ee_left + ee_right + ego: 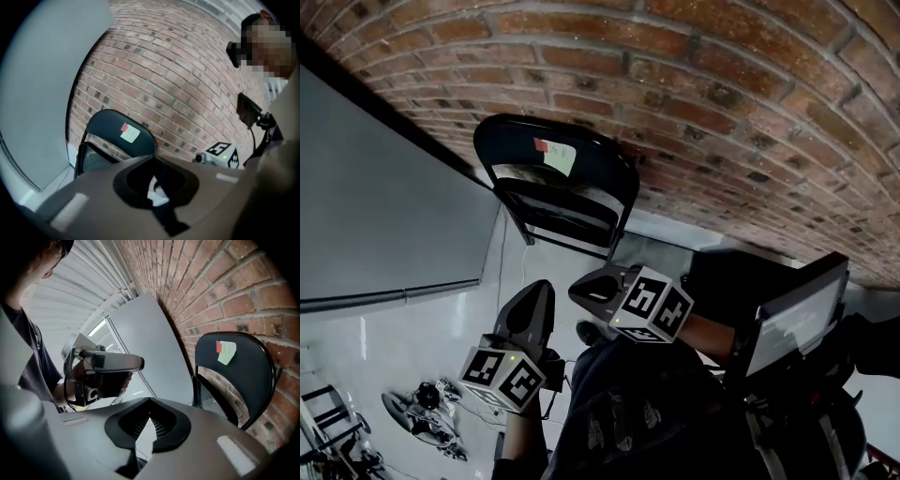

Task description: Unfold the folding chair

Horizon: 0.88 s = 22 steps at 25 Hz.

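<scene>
- The folding chair (pixel 600 173) stands folded against the brick wall (pixel 750 84), upper centre of frame.
- The left gripper (pixel 536 292) and right gripper (pixel 586 289), jaws together and empty, sit below it, not touching.

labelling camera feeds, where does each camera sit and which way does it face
Head view: on the person's head, looking down at the folding chair against the brick wall; left claw, right claw and clothing show.
Left gripper view: rides the left claw, facing chair and wall over its shut jaws; the right claw shows at right.
Right gripper view: rides the right claw, facing the chair over its shut jaws; the hand holding the left claw shows.
Shared: all see the chair's note.
</scene>
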Motion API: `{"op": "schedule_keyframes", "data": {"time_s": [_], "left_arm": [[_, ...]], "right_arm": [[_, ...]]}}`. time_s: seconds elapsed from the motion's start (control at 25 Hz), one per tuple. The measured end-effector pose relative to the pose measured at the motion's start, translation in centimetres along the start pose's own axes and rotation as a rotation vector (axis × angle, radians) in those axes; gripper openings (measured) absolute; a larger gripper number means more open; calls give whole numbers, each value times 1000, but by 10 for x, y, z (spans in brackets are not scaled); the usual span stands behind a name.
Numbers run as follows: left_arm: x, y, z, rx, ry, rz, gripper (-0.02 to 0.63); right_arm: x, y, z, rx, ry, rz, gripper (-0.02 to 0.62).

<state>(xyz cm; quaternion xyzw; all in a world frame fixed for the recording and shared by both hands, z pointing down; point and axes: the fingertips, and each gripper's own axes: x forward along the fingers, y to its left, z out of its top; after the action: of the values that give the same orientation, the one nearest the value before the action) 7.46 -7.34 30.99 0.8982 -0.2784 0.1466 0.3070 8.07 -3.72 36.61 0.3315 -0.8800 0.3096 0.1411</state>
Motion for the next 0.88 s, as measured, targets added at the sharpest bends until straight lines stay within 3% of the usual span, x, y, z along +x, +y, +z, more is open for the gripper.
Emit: {"op": "schedule_keyframes", "data": {"time_s": [0.28, 0.52, 0.88], "left_arm": [[83, 33, -23, 16, 103, 94, 2], [143, 83, -42, -118, 137, 201, 2], [196, 138, -77, -201, 245, 362, 3]], "right_arm": [[-21, -53, 7, 15, -55, -82, 2], [-36, -92, 1, 20, -65, -139, 2], [-63, -155, -16, 19, -49, -319, 3]]}}
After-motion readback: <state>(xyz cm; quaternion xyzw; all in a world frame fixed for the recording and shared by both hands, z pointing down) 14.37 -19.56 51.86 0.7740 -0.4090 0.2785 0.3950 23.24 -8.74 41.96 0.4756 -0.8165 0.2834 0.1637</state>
